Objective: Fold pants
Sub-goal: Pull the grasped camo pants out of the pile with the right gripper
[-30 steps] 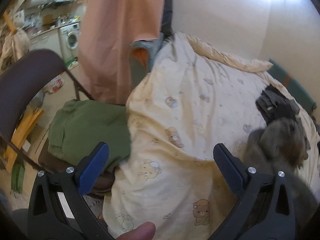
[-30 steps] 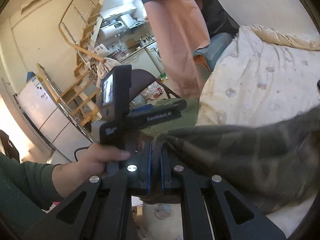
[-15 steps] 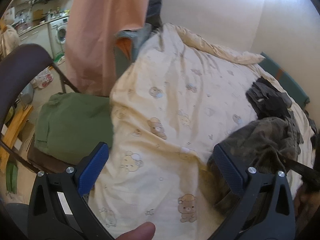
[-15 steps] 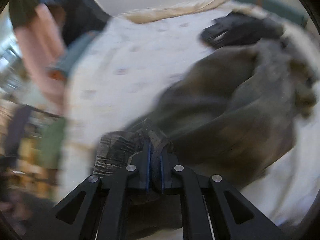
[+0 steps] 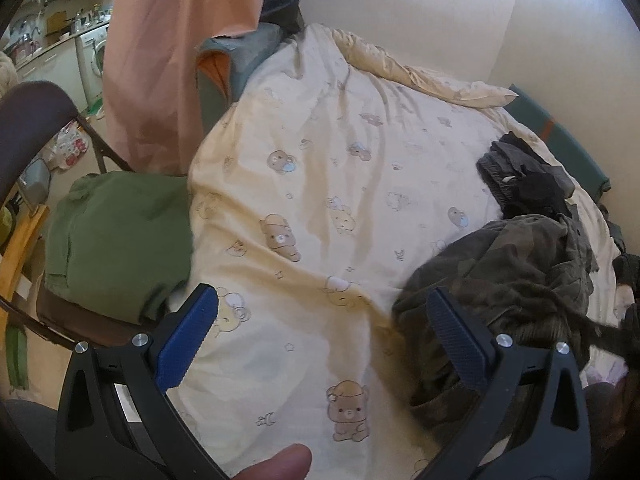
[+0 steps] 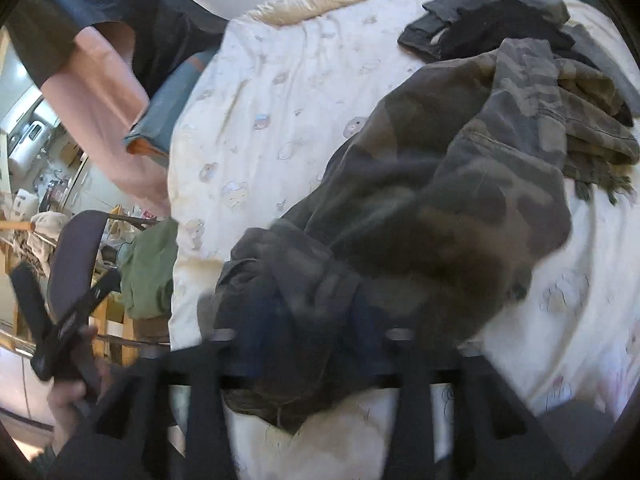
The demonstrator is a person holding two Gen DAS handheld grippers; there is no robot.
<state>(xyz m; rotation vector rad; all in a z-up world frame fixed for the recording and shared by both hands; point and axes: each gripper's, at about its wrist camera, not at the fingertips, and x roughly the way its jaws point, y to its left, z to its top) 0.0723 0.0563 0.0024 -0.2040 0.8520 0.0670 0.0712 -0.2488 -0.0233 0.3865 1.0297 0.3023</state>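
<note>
Camouflage pants (image 6: 460,184): coarse matt cloth, apparently frayed at one hem. Duvet (image 5: 320,184): soft printed cloth, creased, stained. Chair back (image 5: 28,120): smooth, matt.

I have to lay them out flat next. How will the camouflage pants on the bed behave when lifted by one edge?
The camouflage pants lie crumpled in soft folds, so they will probably hang limp and drape. The thick-looking fabric seems fairly heavy. The loose legs may drag across the bear-print duvet.

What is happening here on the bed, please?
A person with a gripper in each hand is starting to fold pants. The camouflage pants lie in a crumpled heap on the bear-print duvet. The right gripper is opening its jaws, with the pants' fabric between them. The left gripper is open and empty above the duvet. A dark pile of clothes lies beyond the pants, and a green garment sits on a chair.
</note>
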